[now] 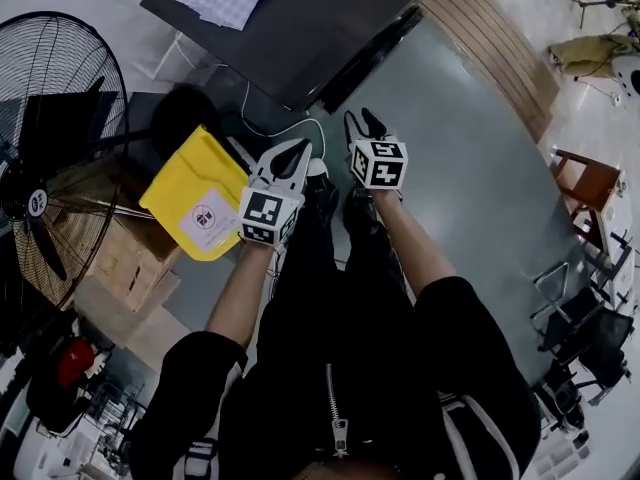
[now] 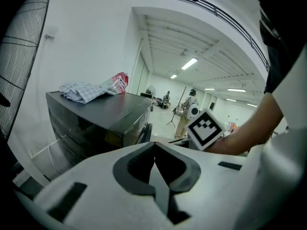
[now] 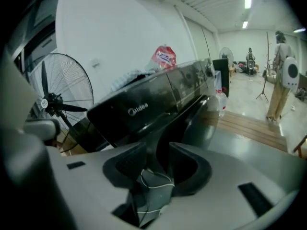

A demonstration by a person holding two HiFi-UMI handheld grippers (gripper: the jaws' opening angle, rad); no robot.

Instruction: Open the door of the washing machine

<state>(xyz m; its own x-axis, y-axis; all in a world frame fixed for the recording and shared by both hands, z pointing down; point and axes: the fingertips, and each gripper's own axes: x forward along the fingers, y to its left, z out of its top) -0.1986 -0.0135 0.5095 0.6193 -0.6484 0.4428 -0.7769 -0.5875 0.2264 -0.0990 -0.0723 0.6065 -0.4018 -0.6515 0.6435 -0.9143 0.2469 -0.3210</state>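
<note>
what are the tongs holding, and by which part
Nothing. The left tongs are shut and empty; the right tongs stand open with nothing between them.

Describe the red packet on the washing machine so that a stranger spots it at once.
Start at the dark washing machine standing next to the big pedestal fan. On its flat top lies a crumpled checked cloth, and the packet sits right beside that cloth. It is the only red thing up there, glossy with white patches.
</note>
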